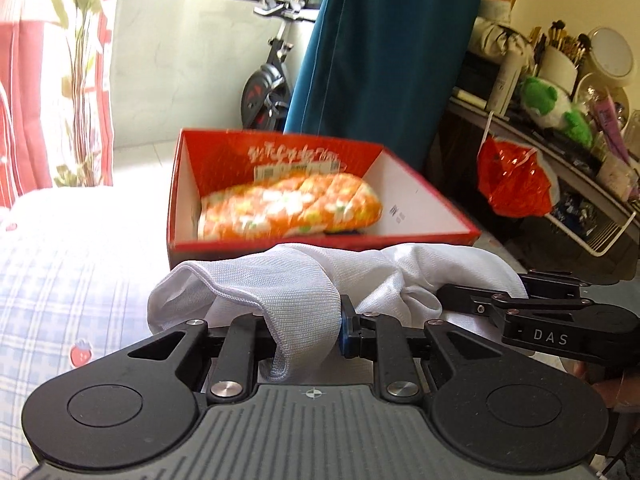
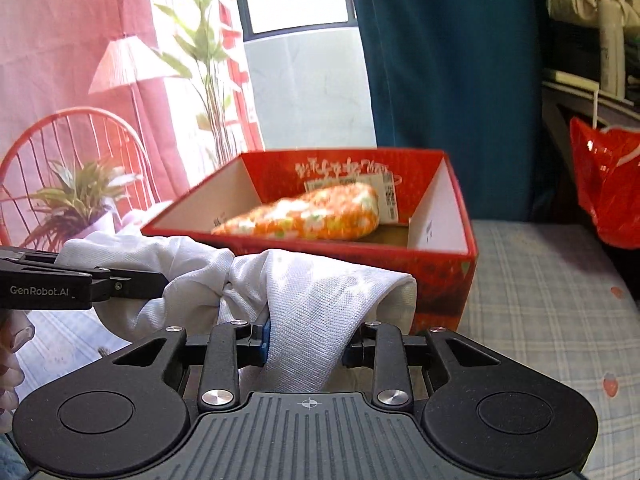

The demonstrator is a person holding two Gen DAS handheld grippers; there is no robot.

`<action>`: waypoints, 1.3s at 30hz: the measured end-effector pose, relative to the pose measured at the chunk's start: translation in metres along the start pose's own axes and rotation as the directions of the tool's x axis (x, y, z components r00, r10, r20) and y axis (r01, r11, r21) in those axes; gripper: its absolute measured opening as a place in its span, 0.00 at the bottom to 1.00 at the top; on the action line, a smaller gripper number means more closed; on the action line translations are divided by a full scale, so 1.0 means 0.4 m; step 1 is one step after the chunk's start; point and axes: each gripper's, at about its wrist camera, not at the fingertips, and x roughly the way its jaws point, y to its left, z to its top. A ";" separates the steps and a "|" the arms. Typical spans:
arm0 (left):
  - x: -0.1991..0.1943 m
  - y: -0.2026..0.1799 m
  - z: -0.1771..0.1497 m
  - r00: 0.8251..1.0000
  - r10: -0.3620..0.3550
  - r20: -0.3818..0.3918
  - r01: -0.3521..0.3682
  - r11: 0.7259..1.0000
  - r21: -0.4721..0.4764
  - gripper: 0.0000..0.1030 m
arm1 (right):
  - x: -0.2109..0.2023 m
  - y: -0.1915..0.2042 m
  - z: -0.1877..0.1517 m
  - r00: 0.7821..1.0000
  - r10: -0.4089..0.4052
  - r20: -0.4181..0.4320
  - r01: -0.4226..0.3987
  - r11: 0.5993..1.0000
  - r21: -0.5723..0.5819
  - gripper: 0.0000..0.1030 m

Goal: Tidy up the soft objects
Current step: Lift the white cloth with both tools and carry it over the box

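Cloth [image 1: 304, 280] before box [image 1: 424, 236]; pillow [image 1: 292, 208] inside.

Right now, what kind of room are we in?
Likely a bedroom: a checked bedsheet under the red box, curtains at the window, and a cluttered shelf holding makeup brushes and a green plush toy.

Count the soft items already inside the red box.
1: an orange floral bundle lies inside the red box. The white cloth, gripped by both grippers, is outside it. Something dark peeks from under the bundle; more may be hidden.

Black linkage fingers [image 1: 352, 332], apparently blue-padded, silver-screwed
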 end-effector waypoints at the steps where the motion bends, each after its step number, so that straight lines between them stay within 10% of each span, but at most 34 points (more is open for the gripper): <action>1: -0.006 -0.003 0.005 1.000 -0.002 0.010 0.002 1.000 0.004 0.21 | -0.006 0.001 0.008 1.000 -0.001 0.008 0.001 1.000 -0.003 0.27; 22: -0.047 -0.020 0.139 0.989 -0.021 0.143 0.020 1.000 0.005 0.21 | -0.045 -0.007 0.179 0.993 0.008 0.115 0.002 0.997 -0.081 0.26; 39: 0.120 0.061 0.227 1.000 0.015 0.016 -0.015 1.000 0.000 0.21 | 0.157 -0.054 0.303 0.999 0.021 -0.024 -0.023 0.998 -0.060 0.26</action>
